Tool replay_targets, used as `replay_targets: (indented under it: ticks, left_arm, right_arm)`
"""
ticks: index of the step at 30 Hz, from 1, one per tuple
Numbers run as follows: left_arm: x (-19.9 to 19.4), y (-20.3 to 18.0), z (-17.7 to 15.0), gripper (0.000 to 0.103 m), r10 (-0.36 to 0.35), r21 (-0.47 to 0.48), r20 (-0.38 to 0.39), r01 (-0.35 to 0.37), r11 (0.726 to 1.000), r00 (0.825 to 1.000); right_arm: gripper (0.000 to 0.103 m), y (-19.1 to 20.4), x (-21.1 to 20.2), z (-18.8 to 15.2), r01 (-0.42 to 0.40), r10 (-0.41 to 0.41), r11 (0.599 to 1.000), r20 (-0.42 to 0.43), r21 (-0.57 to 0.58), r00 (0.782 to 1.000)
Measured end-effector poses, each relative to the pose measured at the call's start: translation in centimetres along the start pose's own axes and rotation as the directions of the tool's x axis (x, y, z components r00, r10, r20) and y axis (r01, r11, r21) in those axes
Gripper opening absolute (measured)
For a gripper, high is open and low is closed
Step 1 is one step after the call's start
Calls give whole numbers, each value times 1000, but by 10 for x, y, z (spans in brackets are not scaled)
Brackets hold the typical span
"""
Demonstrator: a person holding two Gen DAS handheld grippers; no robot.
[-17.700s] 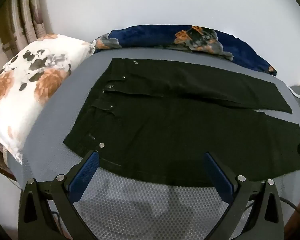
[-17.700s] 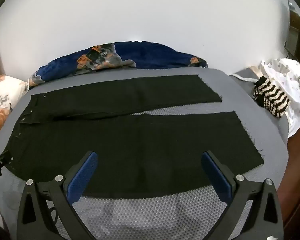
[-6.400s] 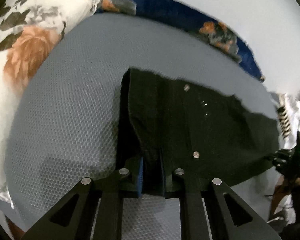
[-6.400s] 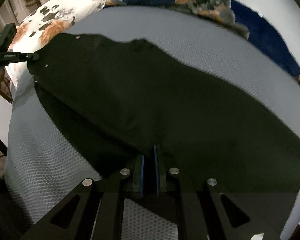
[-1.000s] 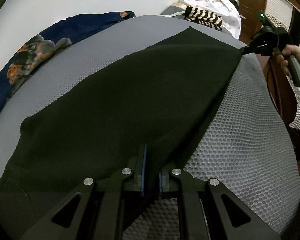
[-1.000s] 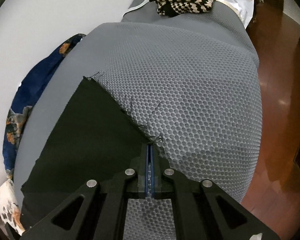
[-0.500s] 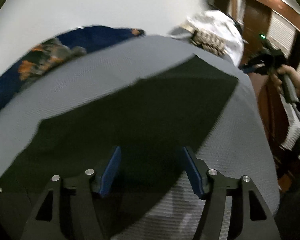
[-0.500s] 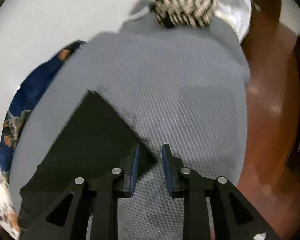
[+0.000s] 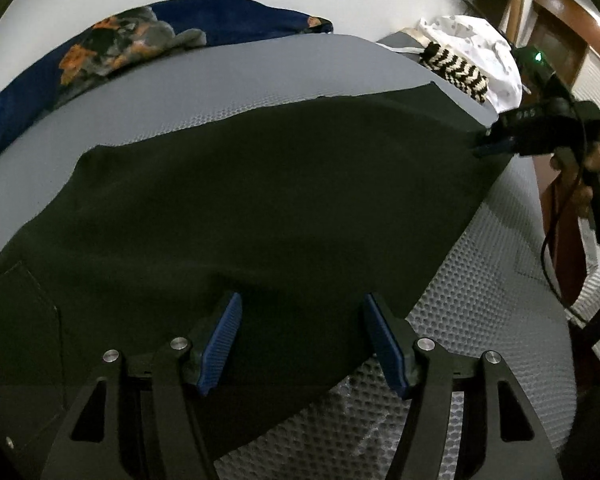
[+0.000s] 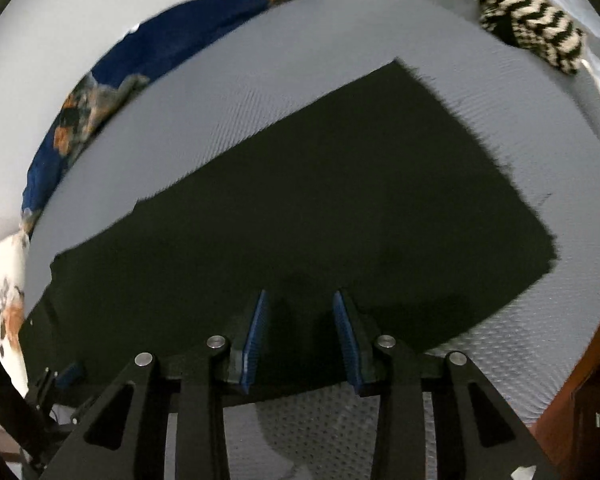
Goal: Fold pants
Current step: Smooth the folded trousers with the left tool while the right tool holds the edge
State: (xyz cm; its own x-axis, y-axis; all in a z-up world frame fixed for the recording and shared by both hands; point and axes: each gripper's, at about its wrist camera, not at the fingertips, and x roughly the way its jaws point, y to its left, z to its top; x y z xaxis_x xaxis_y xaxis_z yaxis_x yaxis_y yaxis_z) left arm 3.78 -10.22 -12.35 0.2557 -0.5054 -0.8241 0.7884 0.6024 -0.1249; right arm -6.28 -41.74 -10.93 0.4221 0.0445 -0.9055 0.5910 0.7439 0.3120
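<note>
Where left wrist catches a hand (image 9: 592, 176) (gripping), right: only pants (image 10: 300, 216).

- Left wrist view: aimed steeply down, close over the pants (image 9: 260, 208).
- Right wrist view: likewise, from the hem end.
- Shared: pants, grey bed (image 10: 260, 100), blue blanket (image 9: 220, 24).

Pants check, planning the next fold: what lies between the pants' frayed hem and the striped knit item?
In the right wrist view, only bare grey mattress separates the pants from the striped knit item.
</note>
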Motion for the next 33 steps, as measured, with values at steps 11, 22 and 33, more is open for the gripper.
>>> replay_targets:
  ticks: [11,22,33]
  left_arm:
    - [-60,74,16,64,257,-193,155,-226,955,954]
    - [-89,165,-28,64,391,-410,76,-329,851,917]
    - [-82,183,-41,64,381,-448,38,-325,833,924]
  right_arm:
    - [34,116,14,44,-132,131,956,-22,-263,991]
    - [34,300,83,54,-441,282,704,-351,-557,893]
    - [34,369,142,40,-506,201,608,-497,-612,844]
